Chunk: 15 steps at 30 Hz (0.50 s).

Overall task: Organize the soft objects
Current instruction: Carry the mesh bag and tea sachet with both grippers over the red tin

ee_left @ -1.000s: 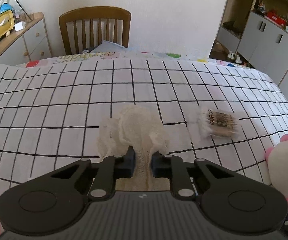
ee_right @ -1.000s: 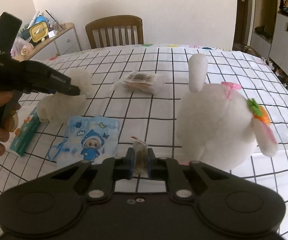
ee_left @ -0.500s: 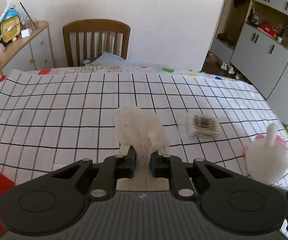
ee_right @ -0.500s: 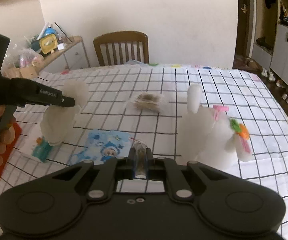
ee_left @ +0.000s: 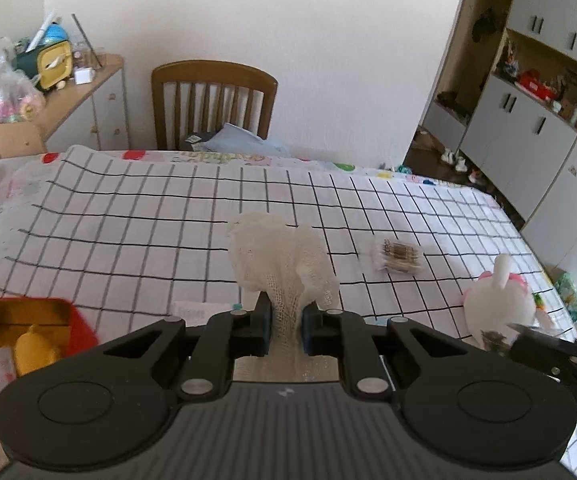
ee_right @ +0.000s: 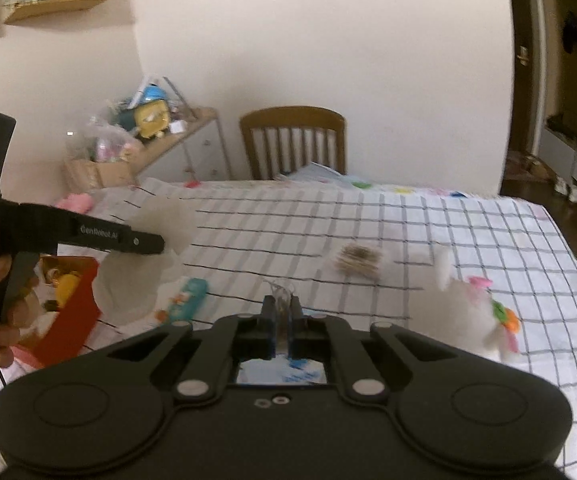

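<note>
Left gripper (ee_left: 284, 324) clenched on a white gauze cloth (ee_left: 282, 260), held above the checked bench (ee_left: 128, 232). Right gripper (ee_right: 282, 316) clenched on a small clear packet (ee_right: 282, 294). Beyond: cotton-swab pack (ee_left: 396, 255) and plush rabbit (ee_left: 498, 304) on the bench, red tin (ee_left: 28, 328) at the left.

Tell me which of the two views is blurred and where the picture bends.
Left wrist view: mostly sharp; the white mesh cloth in the left gripper is crisp, and the cupboards at the right edge curve. Right wrist view: motion-smeared; the white plush rabbit and packet of cotton swabs are soft, and the door frame bows.
</note>
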Available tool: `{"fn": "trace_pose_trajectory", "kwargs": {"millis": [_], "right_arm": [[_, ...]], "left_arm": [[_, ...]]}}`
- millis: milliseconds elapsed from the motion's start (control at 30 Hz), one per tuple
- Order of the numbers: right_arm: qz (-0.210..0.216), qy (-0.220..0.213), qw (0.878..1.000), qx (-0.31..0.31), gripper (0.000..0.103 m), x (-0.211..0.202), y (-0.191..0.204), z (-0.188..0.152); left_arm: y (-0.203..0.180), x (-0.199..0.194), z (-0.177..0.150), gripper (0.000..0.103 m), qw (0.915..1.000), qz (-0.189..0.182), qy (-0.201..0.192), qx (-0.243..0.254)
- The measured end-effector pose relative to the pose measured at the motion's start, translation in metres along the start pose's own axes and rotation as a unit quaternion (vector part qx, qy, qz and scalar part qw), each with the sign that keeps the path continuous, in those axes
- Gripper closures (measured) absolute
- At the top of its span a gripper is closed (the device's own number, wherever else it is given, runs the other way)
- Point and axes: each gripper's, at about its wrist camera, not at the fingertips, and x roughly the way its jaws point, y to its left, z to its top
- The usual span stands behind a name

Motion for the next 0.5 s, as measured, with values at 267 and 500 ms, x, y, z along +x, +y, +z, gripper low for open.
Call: {"fn": "trace_pose_trajectory", "kwargs": {"millis": [267,500], "right_arm": [[0.046,-0.013,0.999,-0.020,0.099,0.002,0.041,0.023],[0.075,-0.016,0.997,-0.029,0.099,0.014,0.081,0.037]], "left_arm": [[0.032,-0.041,-0.006,0.089,0.9997,0.010,-0.011,-0.018],[0.073,-0.069,-0.014,0.089,0.9989,0.030,-0.018,-0.032]]}}
